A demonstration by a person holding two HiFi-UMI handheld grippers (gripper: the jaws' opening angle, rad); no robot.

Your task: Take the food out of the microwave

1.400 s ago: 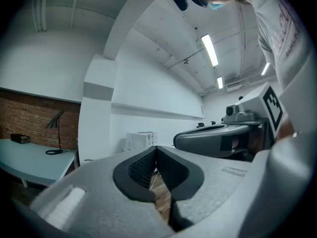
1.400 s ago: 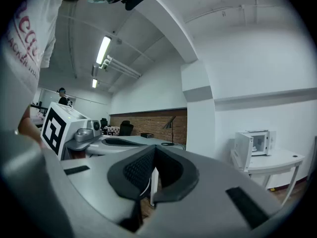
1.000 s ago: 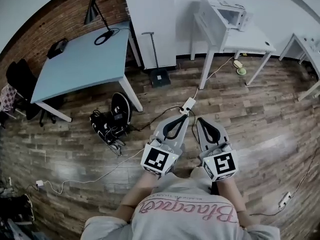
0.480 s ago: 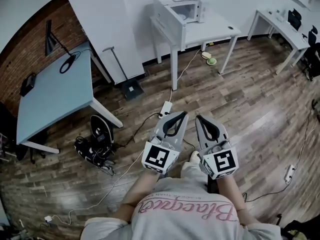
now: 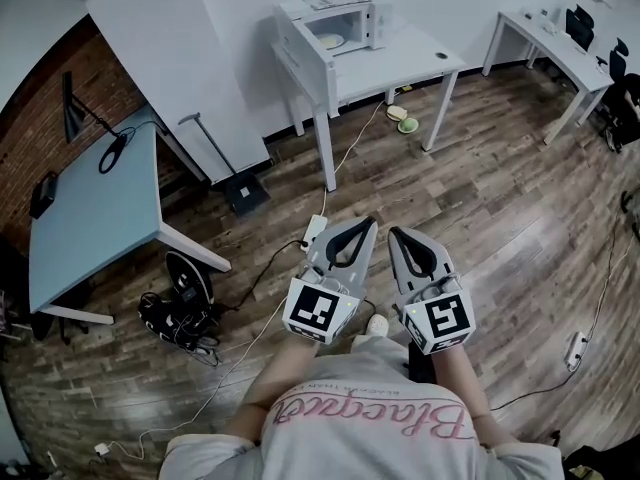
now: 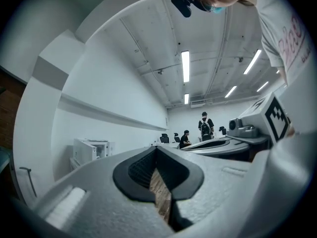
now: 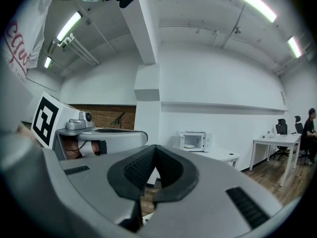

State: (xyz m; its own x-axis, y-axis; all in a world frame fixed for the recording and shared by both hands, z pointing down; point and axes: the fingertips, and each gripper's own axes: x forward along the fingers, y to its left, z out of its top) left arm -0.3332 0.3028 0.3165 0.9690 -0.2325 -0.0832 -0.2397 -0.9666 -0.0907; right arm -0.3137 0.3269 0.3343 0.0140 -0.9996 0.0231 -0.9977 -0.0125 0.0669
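Observation:
A white microwave (image 5: pixel 335 26) stands with its door open on a white table (image 5: pixel 420 60) by the far wall. A pale plate of food (image 5: pixel 330 41) lies inside it. My left gripper (image 5: pixel 364 224) and right gripper (image 5: pixel 396 233) are held side by side, level, over the wooden floor well short of that table. Both are shut with nothing in them. In the right gripper view the microwave (image 7: pixel 194 141) and its plate (image 7: pixel 189 146) show beyond my right gripper (image 7: pixel 154 148). In the left gripper view the microwave (image 6: pixel 91 150) sits far left of my left gripper (image 6: pixel 157 150).
A power strip (image 5: pixel 314 232) and cables lie on the floor just ahead. A blue-grey table (image 5: pixel 90 208) with a desk lamp (image 5: pixel 80 113) stands at left, a dark bag (image 5: pixel 180 303) beside it. A long-handled dustpan (image 5: pixel 240 188) leans on the wall. Another white desk (image 5: pixel 545 38) stands at right.
The microwave table has shifted left and come nearer in the head view, and the blue-grey table has slid to the left edge. Both grippers stay shut and side by side.

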